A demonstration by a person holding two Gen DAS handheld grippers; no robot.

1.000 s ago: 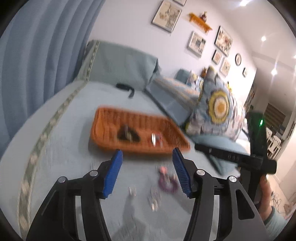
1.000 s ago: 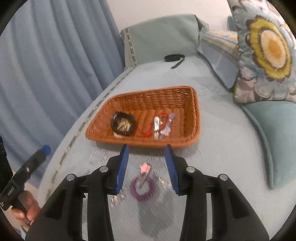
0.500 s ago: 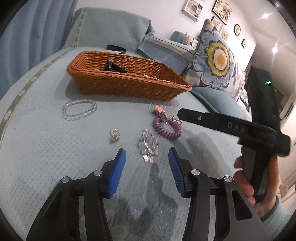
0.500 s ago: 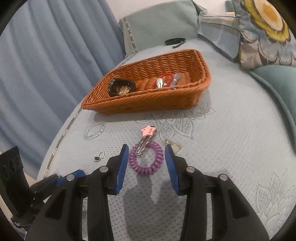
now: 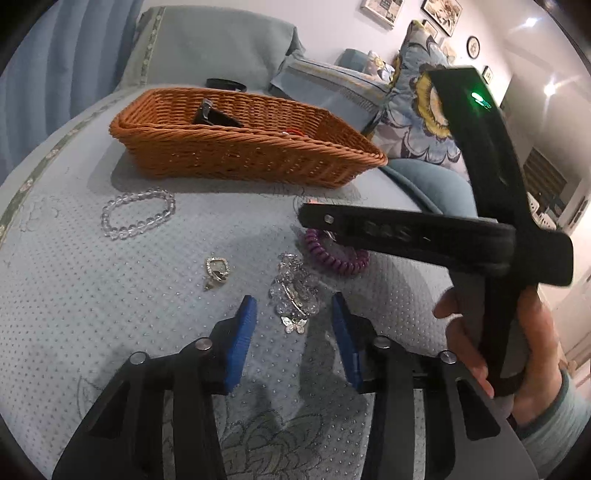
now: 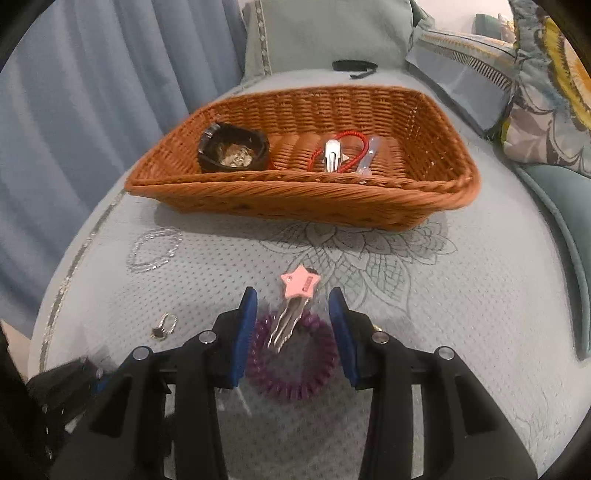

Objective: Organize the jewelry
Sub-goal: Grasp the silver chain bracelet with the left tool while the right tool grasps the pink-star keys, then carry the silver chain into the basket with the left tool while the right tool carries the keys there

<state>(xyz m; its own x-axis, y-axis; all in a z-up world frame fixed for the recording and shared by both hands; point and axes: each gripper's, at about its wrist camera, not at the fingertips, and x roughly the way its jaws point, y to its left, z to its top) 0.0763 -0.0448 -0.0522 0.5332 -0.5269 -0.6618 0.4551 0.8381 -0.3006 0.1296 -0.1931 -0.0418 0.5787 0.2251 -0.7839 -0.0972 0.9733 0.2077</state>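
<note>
Two grippers, both with jaws apart: left gripper straddles the crystal butterfly piece on the bedspread; right gripper frames the purple coil bracelet — lower squarely, pinch the coil, then lift toward the basket.

A bed with a pale blue quilted cover fills the room's foreground. Blue curtains hang along its left edge. Teal pillows and a floral cushion lean at its head. Framed pictures line the white wall, under recessed ceiling lights.
</note>
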